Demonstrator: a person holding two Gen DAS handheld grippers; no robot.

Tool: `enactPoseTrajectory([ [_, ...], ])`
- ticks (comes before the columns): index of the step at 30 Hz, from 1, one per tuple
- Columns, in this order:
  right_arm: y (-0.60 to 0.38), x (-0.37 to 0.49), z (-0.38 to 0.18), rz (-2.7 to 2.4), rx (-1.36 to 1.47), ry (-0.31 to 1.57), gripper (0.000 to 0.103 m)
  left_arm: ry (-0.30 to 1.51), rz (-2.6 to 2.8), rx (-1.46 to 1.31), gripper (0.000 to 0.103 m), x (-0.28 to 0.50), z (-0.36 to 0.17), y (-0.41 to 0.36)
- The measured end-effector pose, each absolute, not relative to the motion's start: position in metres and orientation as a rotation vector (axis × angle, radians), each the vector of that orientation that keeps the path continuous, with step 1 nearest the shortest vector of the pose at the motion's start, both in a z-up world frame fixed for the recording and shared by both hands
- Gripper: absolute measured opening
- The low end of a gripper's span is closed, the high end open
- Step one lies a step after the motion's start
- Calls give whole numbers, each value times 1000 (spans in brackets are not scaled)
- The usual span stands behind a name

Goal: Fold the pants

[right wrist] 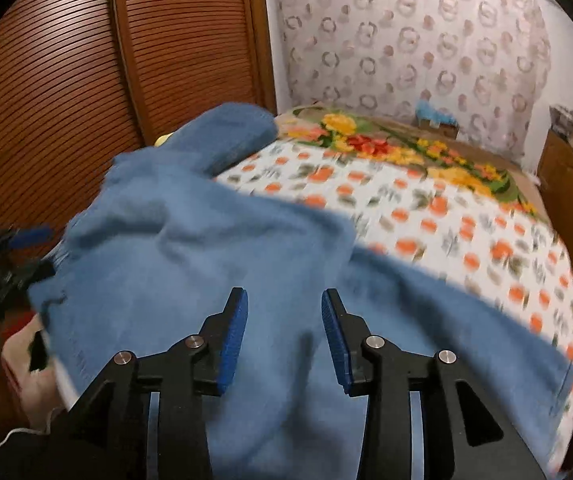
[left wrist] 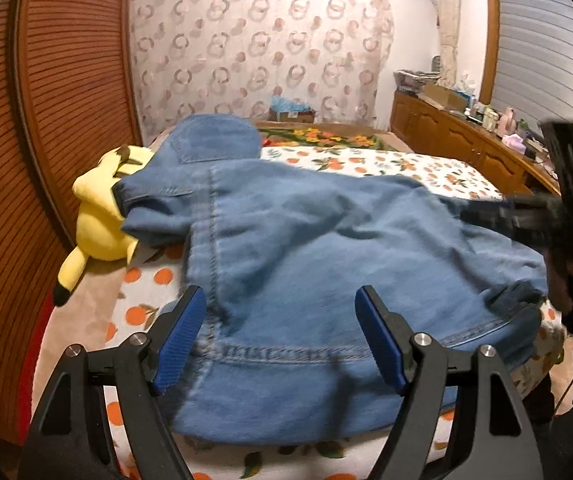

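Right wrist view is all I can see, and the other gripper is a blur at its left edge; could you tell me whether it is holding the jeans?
Observer: No. The left gripper stands wide open above the jeans, with nothing pinched.
Operator: Thank you. What is the yellow speck behind the denim?
Observer: A yellow plush toy, lying at the bed's edge beside the wardrobe; the jeans rest against it.
Operator: Can you make out any detail on the raised far end of the jeans?
Observer: Yes, a stitched pocket shows there.
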State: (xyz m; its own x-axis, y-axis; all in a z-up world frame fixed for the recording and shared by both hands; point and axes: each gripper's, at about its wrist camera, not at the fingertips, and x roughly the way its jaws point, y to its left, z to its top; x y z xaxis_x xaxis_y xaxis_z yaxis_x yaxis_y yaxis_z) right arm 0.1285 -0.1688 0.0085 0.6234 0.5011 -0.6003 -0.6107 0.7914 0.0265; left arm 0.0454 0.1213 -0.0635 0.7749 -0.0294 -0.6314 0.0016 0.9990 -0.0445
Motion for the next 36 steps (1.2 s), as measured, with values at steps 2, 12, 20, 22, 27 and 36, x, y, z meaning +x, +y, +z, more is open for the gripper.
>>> enactPoseTrajectory([
  [2, -173, 114, -1, 646, -181, 650, 40, 682, -29, -40, 78, 48, -62, 116],
  [12, -190, 75, -33, 635, -164, 721, 40, 700, -80, -40, 78, 59, -68, 96],
  [20, -210, 48, -27, 635, -119, 690, 40, 716, -101, -14, 82, 70, -75, 77],
  [22, -210, 43, -28, 644, -117, 704, 40, 721, -109, -10, 82, 72, -77, 72],
  [27, -212, 34, -31, 681, -132, 714, 22, 735, -122, 2, 82, 76, -82, 61],
  [36, -223, 23, -37, 738, -118, 751, 3, 773, -143, 4, 82, 82, -94, 47],
])
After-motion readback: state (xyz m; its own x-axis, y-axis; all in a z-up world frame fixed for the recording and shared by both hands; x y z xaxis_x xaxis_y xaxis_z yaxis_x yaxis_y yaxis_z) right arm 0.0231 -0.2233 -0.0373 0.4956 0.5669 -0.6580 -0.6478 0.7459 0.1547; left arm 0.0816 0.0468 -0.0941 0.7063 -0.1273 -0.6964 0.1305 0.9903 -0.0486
